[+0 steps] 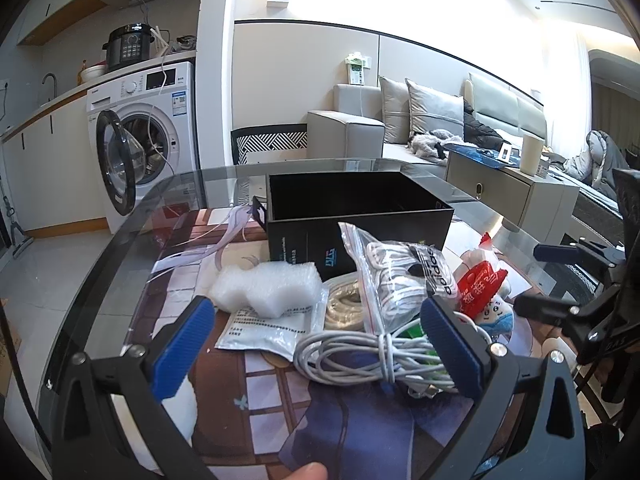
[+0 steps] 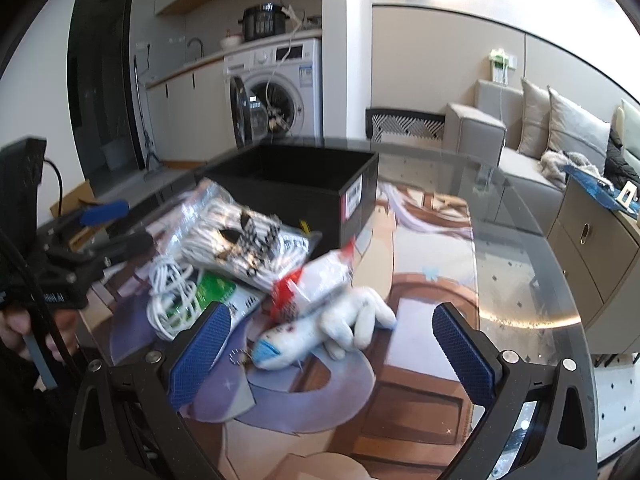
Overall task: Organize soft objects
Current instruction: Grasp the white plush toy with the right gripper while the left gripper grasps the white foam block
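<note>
On the glass table [image 1: 120, 240] lies a heap of soft things in front of an open black box [image 1: 356, 216]. My left gripper [image 1: 318, 348] is open, with a tied white cable bundle [image 1: 372, 356] between its fingers. Beyond the bundle lie a white foam piece [image 1: 268, 288], a flat white pouch [image 1: 268, 328], a cream cord coil [image 1: 344, 304] and a zip bag of white socks [image 1: 400, 276]. My right gripper [image 2: 332, 356] is open just short of a white plush toy [image 2: 320, 332] lying on its side. A red and white packet [image 2: 312, 284] rests on the toy.
A printed mat [image 2: 420, 280] covers the table's middle. A green packet [image 2: 216, 296] lies by the cable [image 2: 172, 296]. Beyond the table stand a washing machine [image 1: 148, 128] with its door open, a chair [image 1: 272, 140], a sofa [image 1: 400, 120] and a low cabinet [image 2: 592, 248].
</note>
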A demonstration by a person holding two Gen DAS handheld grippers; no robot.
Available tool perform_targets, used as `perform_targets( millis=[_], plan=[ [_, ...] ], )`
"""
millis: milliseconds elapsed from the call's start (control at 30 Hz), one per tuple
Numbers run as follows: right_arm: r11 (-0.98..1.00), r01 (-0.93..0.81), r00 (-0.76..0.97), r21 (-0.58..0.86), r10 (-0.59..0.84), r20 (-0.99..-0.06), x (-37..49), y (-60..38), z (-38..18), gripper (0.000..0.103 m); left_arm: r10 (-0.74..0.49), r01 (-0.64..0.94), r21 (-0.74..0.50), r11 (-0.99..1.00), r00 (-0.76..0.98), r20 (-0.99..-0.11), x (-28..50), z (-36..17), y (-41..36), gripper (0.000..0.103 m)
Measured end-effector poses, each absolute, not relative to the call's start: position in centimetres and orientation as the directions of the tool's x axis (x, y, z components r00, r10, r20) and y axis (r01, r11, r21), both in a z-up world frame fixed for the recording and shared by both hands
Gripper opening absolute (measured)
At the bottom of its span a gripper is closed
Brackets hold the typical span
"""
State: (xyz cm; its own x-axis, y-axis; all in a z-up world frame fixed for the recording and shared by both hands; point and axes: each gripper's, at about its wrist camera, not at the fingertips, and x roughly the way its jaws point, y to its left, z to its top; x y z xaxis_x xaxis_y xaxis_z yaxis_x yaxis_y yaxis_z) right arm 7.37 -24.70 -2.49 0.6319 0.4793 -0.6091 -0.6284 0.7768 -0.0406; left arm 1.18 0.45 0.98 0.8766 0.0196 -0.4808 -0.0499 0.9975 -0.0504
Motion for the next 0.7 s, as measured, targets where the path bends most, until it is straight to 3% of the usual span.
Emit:
perform_targets(
  millis=[633,700],
  plan=[
    [0.709,-0.698,0.514,-0.103,0.394,-0.762,11.4,-21.2,-5.3,0.102,0.023,-0.046,-0.034,0.998,0.859,-0.511,3.1,1.0,0.7,0.103],
    [0.701,-0.706,0.506,-0.099,0.401,-0.764,11.4,-21.1,-5.4,0.097,0.025,-0.047,-0.031,0.998,0.858,-0.513,3.2,0.9,0.8,0.103]
  ],
)
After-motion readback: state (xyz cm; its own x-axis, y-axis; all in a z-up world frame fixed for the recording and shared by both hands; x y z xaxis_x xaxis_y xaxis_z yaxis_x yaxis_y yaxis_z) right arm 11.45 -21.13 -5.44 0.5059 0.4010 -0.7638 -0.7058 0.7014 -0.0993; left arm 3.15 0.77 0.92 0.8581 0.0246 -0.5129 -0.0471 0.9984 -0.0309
